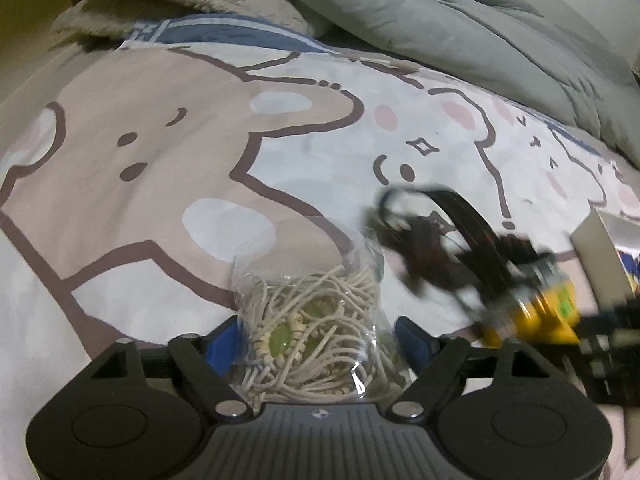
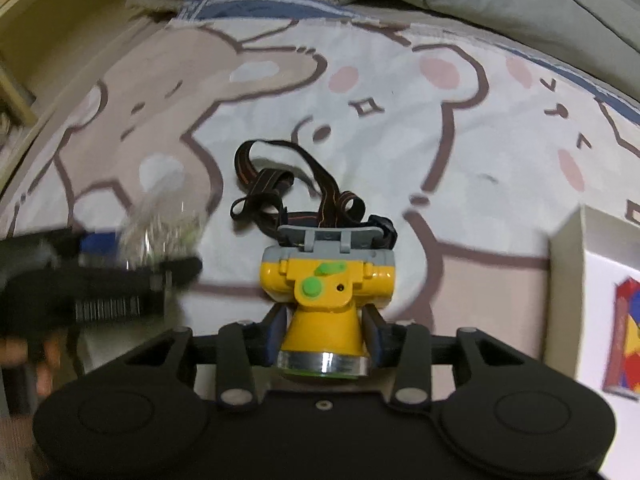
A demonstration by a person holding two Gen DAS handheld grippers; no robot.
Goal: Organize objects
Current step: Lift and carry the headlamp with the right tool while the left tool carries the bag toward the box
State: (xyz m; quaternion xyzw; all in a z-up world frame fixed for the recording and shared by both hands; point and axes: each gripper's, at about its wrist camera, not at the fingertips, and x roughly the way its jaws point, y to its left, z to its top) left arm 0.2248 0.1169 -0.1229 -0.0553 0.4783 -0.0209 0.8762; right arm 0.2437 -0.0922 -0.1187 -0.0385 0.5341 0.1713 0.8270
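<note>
- While both things lie on the cartoon-bear bedsheet [image 2: 400,128], each pair of tongs has one between its blue pads; the yellow headlamp [image 2: 326,292] serves as the landmark.
- Right tongs [image 2: 325,334]: set fairly narrow, pads against the sides of the lamp's tapering cone, just behind its chrome rim; the grip looks light rather than firm.
- Headlamp: hard plastic, probably light, but smooth and conical, so it may slip toward the rim; the squarer body further up looks the surer hold; its black elastic strap [image 2: 276,184] trails loose beyond it and would dangle or snag.
- Left tongs [image 1: 320,336]: spread wide around a clear plastic bag of cream cords and green beads [image 1: 316,332], just left of the headlamp; whether the pads press it I cannot tell.
- Bag: soft, light, slippery film; it will crumple, so pinch through the bundled contents, not the empty top.
- White box [image 2: 576,280]: right of the headlamp, near.
</note>
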